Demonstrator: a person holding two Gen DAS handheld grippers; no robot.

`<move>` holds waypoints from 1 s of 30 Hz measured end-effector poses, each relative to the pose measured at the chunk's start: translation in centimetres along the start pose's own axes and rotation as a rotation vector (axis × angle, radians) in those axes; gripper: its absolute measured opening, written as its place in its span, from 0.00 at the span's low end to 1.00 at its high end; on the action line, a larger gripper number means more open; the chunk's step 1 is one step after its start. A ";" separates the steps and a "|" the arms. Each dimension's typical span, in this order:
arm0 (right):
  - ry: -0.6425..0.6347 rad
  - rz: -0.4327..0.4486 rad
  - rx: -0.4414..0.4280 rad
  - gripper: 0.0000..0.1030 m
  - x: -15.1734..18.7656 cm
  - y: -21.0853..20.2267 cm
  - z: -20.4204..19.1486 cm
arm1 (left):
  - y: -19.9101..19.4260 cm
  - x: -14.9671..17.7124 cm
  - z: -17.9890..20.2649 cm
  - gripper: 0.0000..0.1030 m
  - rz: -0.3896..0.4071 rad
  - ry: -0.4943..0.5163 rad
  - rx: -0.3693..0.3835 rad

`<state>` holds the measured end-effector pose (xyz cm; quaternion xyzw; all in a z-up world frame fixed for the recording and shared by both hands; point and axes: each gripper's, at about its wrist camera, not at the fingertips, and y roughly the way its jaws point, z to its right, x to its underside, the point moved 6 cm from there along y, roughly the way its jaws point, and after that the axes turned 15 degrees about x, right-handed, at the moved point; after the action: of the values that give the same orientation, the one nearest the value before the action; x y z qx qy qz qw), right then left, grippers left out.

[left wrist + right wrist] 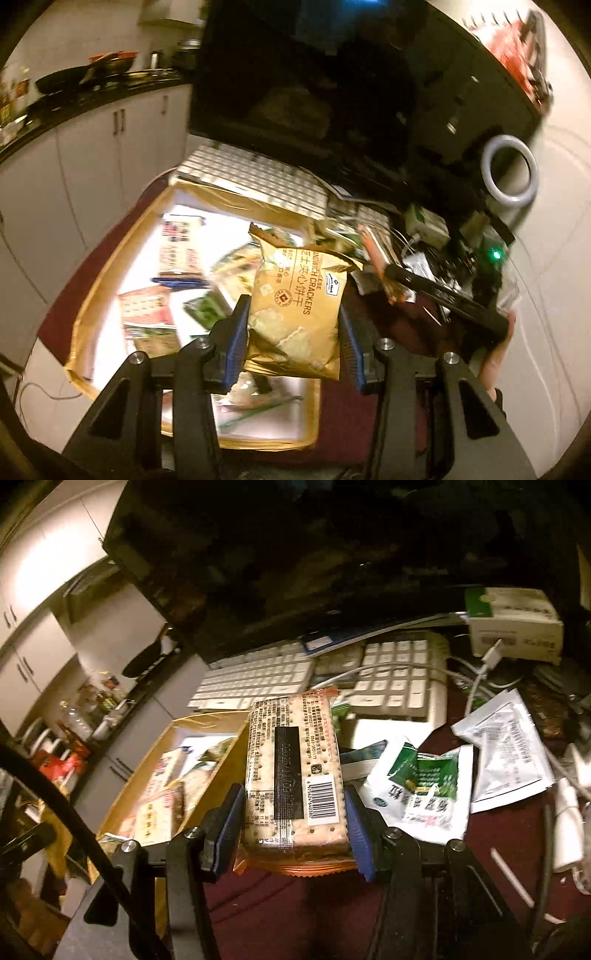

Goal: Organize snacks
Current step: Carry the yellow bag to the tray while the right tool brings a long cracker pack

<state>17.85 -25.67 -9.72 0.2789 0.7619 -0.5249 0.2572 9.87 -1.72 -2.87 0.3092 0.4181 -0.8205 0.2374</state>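
Looks like the drop-off step: left gripper (293,328) is clamped on the gold cracker bag (295,314) over the cardboard box (88,306), right gripper (293,812) pinching a clear cracker pack (293,775) beside it. Next, lower both and release. Box contents are blurry.

Gold packet (295,314): "SANDWICH CRACKERS", partly cut, plus Chinese "夹心饼干". Cracker pack (295,771): barcode with small digits, too blurred to read.
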 end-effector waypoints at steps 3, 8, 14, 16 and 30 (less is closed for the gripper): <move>0.001 0.036 -0.023 0.51 -0.3 -0.7 -0.4 | -0.5 -0.2 -1.6 0.45 0.014 -0.030 -0.021; -0.027 0.089 -0.082 0.51 -0.6 -2.0 -1.7 | -0.5 -1.0 -4.6 0.46 0.017 -0.096 -0.050; -0.051 0.051 -0.116 0.51 -1.0 -2.1 -5.1 | 0.5 -2.4 -7.6 0.46 -0.004 -0.147 -0.060; -0.063 0.022 -0.156 0.51 -1.3 -1.5 -7.0 | 1.0 -3.3 -8.3 0.46 -0.009 -0.153 -0.066; -0.214 -0.103 -0.056 0.51 -3.0 8.3 -17.6 | 8.6 -7.5 -14.9 0.46 -0.149 -0.273 -0.098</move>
<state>24.05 -7.10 -7.57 0.1747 0.7578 -0.5425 0.3175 25.21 7.08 -9.07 0.1509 0.4430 -0.8489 0.2455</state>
